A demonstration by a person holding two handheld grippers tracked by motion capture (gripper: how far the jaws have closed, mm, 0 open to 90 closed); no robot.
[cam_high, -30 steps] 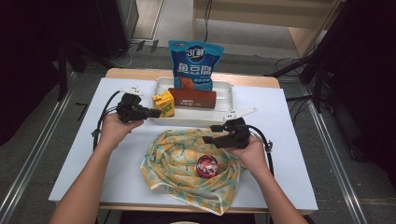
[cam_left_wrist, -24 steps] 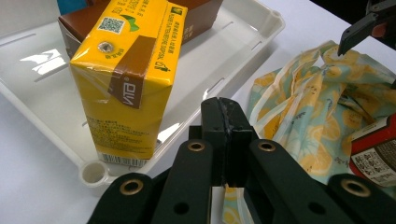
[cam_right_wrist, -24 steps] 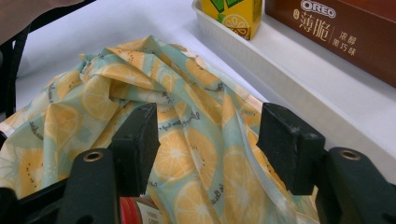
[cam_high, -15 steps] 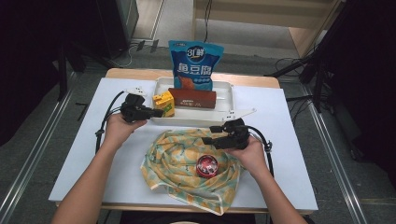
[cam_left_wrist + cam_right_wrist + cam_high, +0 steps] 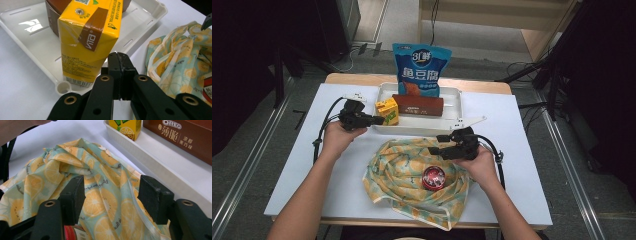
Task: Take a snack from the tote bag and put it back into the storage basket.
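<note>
Yellow carton in white tray beside closed left gripper; right gripper open over cloth.

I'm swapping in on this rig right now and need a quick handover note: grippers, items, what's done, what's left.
Left gripper: shut, empty, right by the yellow drink carton in the white tray.
Right gripper: open, over the orange-print cloth bag.
Red tin lies in the bag. Oreo box sits in the tray, blue snack pouch behind it.
Left, likely: carton, box and pouch into the bag.
</note>
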